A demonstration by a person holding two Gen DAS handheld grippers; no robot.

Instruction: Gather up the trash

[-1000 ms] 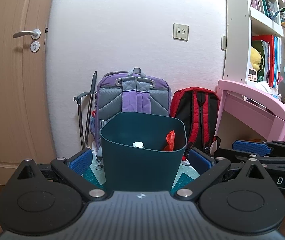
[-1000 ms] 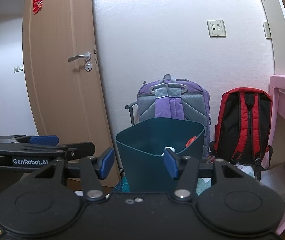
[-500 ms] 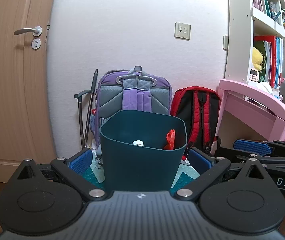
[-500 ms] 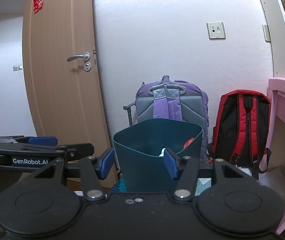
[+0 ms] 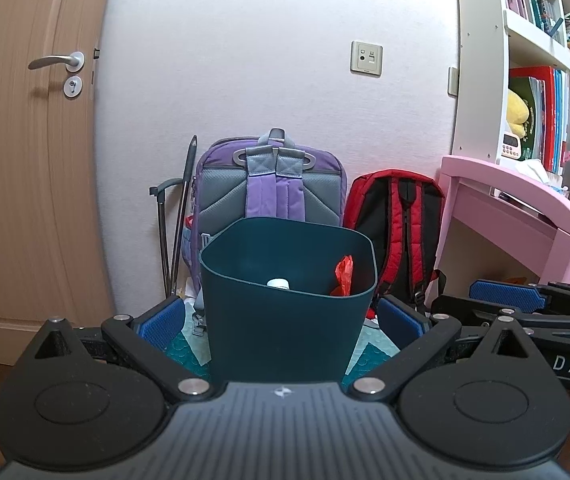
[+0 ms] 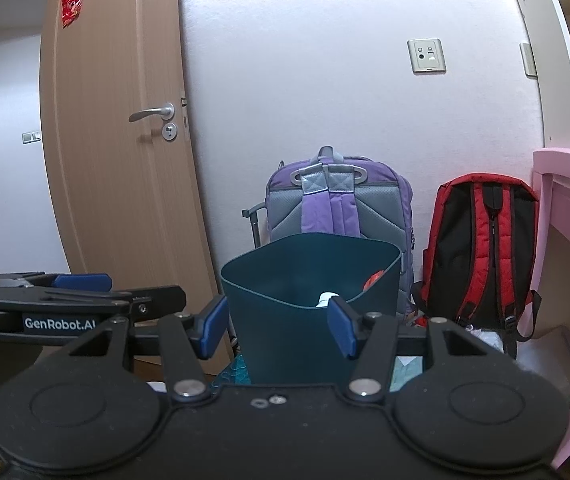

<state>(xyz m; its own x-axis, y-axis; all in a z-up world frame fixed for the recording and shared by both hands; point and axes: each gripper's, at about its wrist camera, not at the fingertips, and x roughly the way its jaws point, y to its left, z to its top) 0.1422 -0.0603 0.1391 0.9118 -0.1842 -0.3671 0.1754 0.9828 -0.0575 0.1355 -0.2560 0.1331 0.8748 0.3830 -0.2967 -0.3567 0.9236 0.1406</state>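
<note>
Little has moved since the earlier frames: both views have drifted slightly and the dark teal bin point(image 5: 285, 308) stays at lower centre. Left hand-held gripper point(image 5: 283, 320): jaws spread wide, empty, flanking the bin. Right hand-held gripper point(image 6: 277, 322): jaws apart, empty. Trash lies inside the bin: a white bottle cap point(image 5: 278, 283) and a red wrapper point(image 5: 343, 276). The purple backpack point(image 5: 271, 188) and red backpack point(image 5: 399, 224) stand against the wall behind the bin. Only the left view shows the bookshelf point(image 5: 537, 60) at upper right; only the right view shows the red door sticker point(image 6: 72, 5) at upper left. The pink desk point(image 5: 513, 208) sits at right
</note>
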